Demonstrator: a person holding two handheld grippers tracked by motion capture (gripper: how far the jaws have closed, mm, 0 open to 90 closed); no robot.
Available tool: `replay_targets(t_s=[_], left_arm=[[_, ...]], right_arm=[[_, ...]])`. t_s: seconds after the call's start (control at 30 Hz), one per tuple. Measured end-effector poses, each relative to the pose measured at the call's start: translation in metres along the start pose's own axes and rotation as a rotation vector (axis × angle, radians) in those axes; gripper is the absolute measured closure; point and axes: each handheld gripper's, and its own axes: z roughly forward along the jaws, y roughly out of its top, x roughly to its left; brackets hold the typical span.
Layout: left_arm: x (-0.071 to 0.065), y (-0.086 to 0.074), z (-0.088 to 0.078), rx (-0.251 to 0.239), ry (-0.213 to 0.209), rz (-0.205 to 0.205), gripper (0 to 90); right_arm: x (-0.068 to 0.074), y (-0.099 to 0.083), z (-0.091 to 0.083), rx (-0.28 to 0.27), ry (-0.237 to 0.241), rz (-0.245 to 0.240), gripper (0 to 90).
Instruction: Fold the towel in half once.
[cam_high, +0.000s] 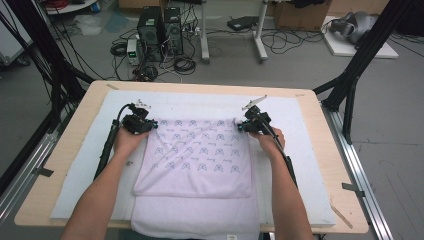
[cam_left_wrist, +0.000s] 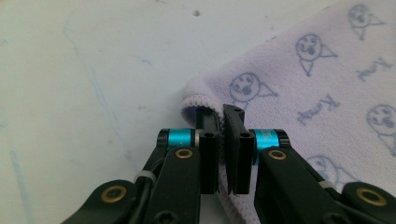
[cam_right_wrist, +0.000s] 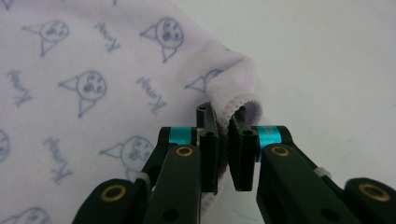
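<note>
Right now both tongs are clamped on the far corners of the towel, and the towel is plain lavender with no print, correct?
Not plain: the lavender towel carries a repeated cartoon-face print with script, clear in the left gripper view. Left tongs and right tongs are indeed clamped on its far corners.

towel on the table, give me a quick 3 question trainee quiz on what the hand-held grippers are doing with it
1. True or false: the left hand-held gripper is shut on the towel.
2. Which part of the towel does the right hand-held gripper pinch? A) a far corner B) the middle C) the near hem
3. Fill in: the towel lies on a white ____ on the table.

Key: 1 true; 2 A; 3 mat
</note>
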Motion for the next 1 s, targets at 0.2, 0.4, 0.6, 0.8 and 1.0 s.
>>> replay_targets(t_s=[0.2, 0.4, 0.6, 0.8, 1.0], left_arm=[[0.007, 0.053, -0.034, -0.128, 0.081, 0.020, 85.3], [0.010, 0.085, -0.053, -0.186, 0.150, 0.067, 80.8], [0.018, 0.059, -0.043, -0.135, 0.101, 0.003, 54.9], [0.017, 0.013, -0.039, -0.125, 0.013, -0.058, 50.3], [0.002, -0.019, -0.055, -0.153, -0.098, -0.039, 45.7]], right_arm=[[-0.006, 0.034, -0.041, -0.093, -0.095, -0.028, 84.8], [-0.021, 0.062, -0.081, -0.185, -0.157, -0.023, 70.1], [-0.030, 0.042, -0.065, -0.121, -0.094, 0.052, 51.5], [-0.014, 0.018, -0.060, -0.102, -0.028, 0.036, 46.0], [0.011, 0.004, -0.071, -0.098, 0.019, -0.002, 43.4]])
